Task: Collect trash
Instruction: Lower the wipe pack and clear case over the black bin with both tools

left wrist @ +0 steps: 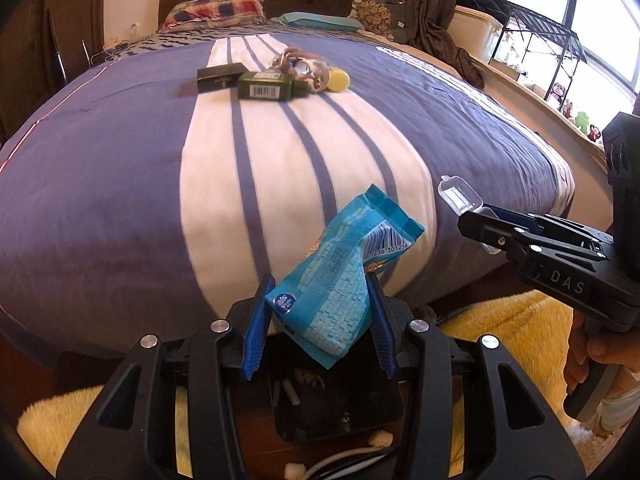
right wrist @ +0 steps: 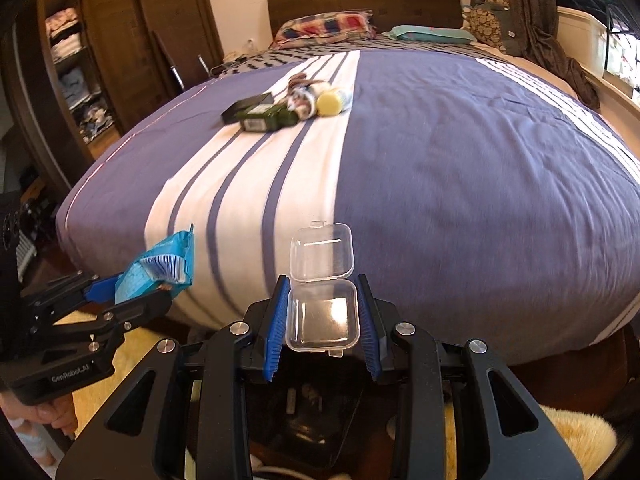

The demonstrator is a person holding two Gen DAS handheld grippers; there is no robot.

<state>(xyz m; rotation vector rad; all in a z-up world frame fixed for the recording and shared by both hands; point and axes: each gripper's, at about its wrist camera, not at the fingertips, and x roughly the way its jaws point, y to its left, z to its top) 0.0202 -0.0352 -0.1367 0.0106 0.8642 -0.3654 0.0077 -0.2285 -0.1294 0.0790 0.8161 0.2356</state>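
Note:
My left gripper [left wrist: 320,292] is shut on a crumpled light-blue snack wrapper [left wrist: 340,276], which sticks up and to the right between the blue pads. In the right wrist view the same wrapper [right wrist: 160,272] shows at the left, held in the left gripper [right wrist: 120,292]. My right gripper [right wrist: 322,292] is shut on a small clear plastic case [right wrist: 322,312] whose lid stands open. The case [left wrist: 460,196] also shows at the right of the left wrist view. Both grippers hang over a black bin [left wrist: 340,404] at the foot of the bed. More trash [left wrist: 276,76] lies far off on the bed.
The bed [left wrist: 120,184] has a purple and white striped cover. On it lie a black box [left wrist: 222,76], a green box [left wrist: 264,86], a yellow round lid [left wrist: 338,80] and crumpled wrappers. A yellow fluffy rug [left wrist: 500,344] covers the floor. A wardrobe [right wrist: 80,80] stands left, windowsill shelves right.

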